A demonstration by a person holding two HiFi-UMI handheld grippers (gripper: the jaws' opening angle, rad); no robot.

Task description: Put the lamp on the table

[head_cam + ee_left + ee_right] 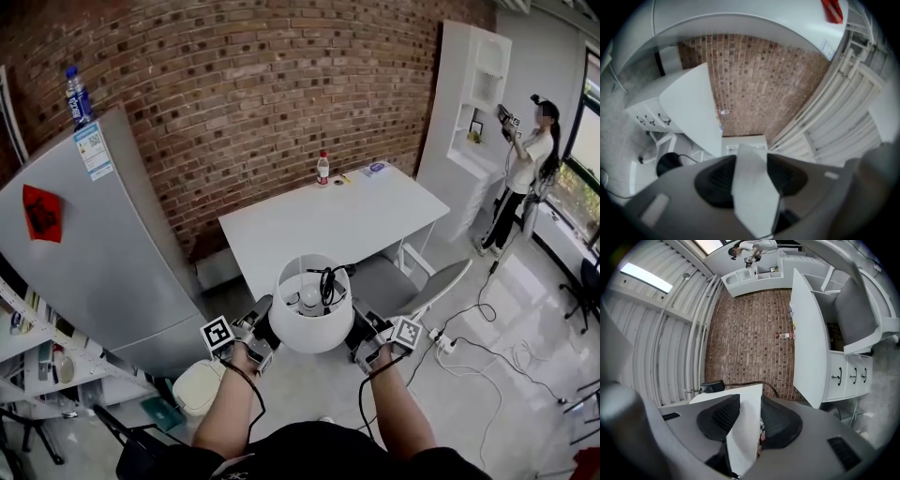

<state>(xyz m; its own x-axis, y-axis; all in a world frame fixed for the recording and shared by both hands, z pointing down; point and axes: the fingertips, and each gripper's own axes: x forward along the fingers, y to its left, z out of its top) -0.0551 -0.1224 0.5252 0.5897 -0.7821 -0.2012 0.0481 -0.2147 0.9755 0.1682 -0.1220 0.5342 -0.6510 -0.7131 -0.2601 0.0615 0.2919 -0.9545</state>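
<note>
The lamp has a white drum shade with a black cord coiled inside it. It hangs in the air in front of the white table, short of its near edge. My left gripper is shut on the shade's left rim, and my right gripper is shut on its right rim. In the left gripper view the shade wall is pinched between the black pads. The right gripper view shows the same: the shade sits between the pads, with the cord switch behind it.
A red-capped bottle and small items stand at the table's far edge by the brick wall. A grey chair is at the table's right front. A grey fridge stands left, a white bin below it. A person stands far right; cables cross the floor.
</note>
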